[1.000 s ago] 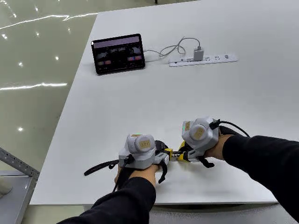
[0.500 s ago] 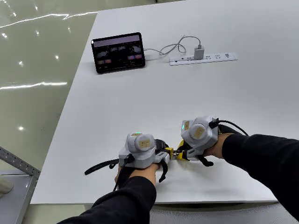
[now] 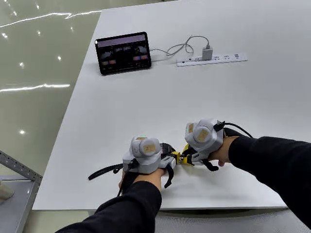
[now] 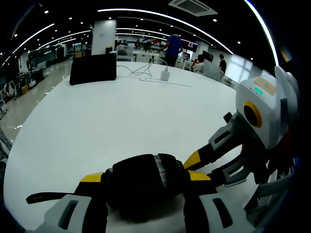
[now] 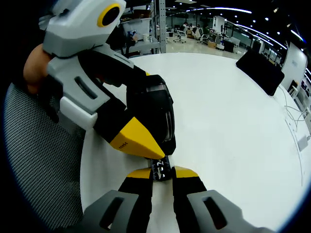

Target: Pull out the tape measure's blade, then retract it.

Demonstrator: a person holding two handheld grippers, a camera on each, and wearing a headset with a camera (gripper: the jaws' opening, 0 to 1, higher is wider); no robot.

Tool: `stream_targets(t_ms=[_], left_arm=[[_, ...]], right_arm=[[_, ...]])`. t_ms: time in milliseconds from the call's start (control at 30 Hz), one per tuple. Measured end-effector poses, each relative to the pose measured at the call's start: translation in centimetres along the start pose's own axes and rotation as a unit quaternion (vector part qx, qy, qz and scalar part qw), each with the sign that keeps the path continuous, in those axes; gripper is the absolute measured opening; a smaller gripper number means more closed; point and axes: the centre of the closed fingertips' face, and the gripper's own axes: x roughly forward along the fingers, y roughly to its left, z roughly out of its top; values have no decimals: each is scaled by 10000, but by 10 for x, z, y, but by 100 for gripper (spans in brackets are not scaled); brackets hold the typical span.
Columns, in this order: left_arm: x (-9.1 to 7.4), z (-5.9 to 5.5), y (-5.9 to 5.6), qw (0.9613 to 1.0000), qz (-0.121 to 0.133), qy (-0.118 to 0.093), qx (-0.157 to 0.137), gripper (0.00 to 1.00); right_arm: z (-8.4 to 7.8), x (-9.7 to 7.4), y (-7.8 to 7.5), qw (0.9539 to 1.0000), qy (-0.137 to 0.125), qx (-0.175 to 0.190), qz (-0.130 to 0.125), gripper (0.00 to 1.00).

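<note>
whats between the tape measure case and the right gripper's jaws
A short stretch of numbered blade runs from the tape measure case to the right gripper, whose jaws pinch it, seen in the right gripper view.

You work in big open office or lab hall. Long light strips (image 4: 160, 14) and air vent (image 4: 193, 7) on ceiling. Shiny floor (image 3: 34, 73). People (image 4: 173, 47) far off. Metal rack (image 5: 158, 22). Your white bench (image 3: 146, 107) holds tablet (image 3: 122, 54), power strip (image 3: 214, 60).
</note>
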Motion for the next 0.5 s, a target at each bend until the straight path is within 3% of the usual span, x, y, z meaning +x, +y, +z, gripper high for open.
stream_targets(t_ms=[133,200,500], left_arm=[[0,0,1,10000,-17,8,2,59],[0,0,1,10000,-14,5,-8,59],[0,1,1,10000,-32,26,-19,59]], right_arm=[[-3,-5,1,9998,-177,-56,10,12],[-8,-7,0,9999,-126,-48,8,12],[-2,-3,0,9996,-229,-159,-71,10]])
